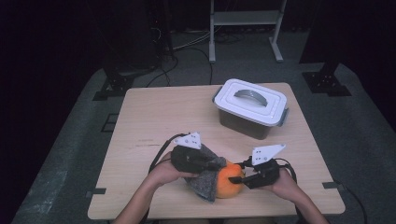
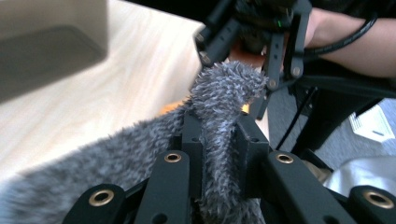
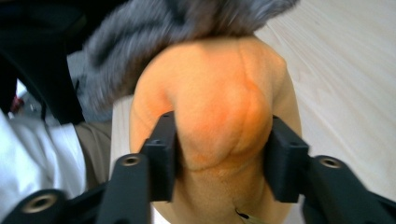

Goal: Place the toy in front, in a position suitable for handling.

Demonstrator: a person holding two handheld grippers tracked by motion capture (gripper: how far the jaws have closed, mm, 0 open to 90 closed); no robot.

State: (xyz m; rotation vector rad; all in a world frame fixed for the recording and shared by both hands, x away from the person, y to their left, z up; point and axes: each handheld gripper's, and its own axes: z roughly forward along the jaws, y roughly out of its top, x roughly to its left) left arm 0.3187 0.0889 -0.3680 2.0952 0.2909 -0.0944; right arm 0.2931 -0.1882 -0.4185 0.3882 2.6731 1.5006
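An orange soft pumpkin-shaped toy [image 1: 227, 184] lies near the table's front edge. A grey fuzzy cloth [image 1: 204, 185] is draped against its left side. My left gripper [image 1: 219, 164] reaches in from the left, shut on a fold of the cloth [image 2: 224, 88]; the fold stands pinched between its jaws [image 2: 219, 133]. My right gripper [image 1: 236, 179] comes from the right and is shut on the orange toy [image 3: 219, 93], its pads [image 3: 161, 154] dented into the soft sides. The cloth [image 3: 163, 23] covers the toy's far side in the right gripper view.
A grey storage box with a white lid and handle [image 1: 251, 107] stands at the back right of the wooden table [image 1: 154, 112]. A white metal stand [image 1: 245, 28] and cables are on the floor beyond. Dark surroundings ring the table.
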